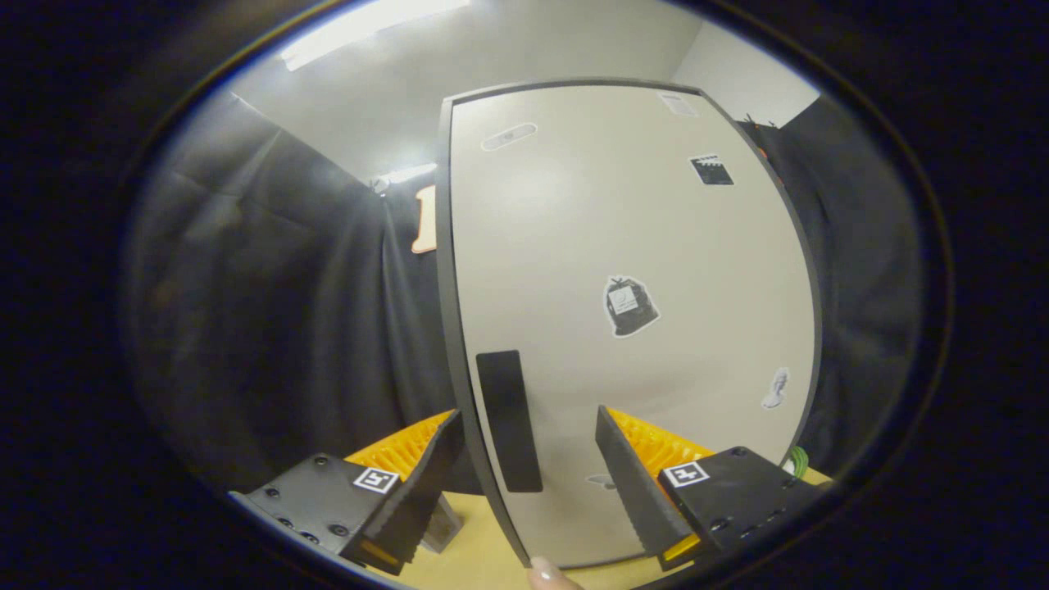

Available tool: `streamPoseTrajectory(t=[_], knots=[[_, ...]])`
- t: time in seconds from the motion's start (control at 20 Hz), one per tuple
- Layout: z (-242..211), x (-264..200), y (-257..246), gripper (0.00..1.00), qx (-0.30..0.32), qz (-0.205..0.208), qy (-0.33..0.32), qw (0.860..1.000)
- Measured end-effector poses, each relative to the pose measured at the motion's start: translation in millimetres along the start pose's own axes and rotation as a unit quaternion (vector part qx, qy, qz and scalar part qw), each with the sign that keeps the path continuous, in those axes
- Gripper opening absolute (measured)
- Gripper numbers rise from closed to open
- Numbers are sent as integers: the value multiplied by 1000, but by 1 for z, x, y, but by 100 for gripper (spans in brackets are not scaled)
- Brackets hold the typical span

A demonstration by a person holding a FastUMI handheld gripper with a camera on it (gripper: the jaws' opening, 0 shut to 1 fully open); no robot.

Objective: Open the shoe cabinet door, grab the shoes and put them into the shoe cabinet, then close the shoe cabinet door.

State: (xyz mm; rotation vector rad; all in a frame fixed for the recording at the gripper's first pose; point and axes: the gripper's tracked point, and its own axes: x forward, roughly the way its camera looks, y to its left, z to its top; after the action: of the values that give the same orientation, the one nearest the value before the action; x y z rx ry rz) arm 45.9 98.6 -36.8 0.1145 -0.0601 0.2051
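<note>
Tongs (524, 471) wide, straddling near edge of shoe cabinet door (631, 246); stiff, smooth panel, best gripped at dark handle (509, 421).

The shoe cabinet door (623, 270) is showing a pale cream face framed by a dark grey edge, with a matte black rectangular handle (509, 421) sitting at about seven o'clock on it. Small stickers are dotting the cream: a black bag-shaped sticker (629, 306) near the middle, a black-and-white clapperboard sticker (711, 170) at one o'clock, a whitish sticker (775, 388) at four o'clock. The wooden surface (479, 549) below is glowing light yellow.
</note>
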Motion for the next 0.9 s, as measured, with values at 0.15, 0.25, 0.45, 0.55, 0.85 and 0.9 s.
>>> streamPoseTrajectory(t=[0.15,0.25,0.45,0.55,0.85,0.9], knots=[[5,-22,-30,100,-13,-7,1,1000],[6,-35,-61,100,-17,-23,6,1000],[11,-60,-132,100,-19,-54,10,998],[18,-72,-168,100,-18,-60,-1,998],[42,-100,-286,100,-41,-44,-35,998],[44,-106,-311,100,-52,-42,-40,997]])
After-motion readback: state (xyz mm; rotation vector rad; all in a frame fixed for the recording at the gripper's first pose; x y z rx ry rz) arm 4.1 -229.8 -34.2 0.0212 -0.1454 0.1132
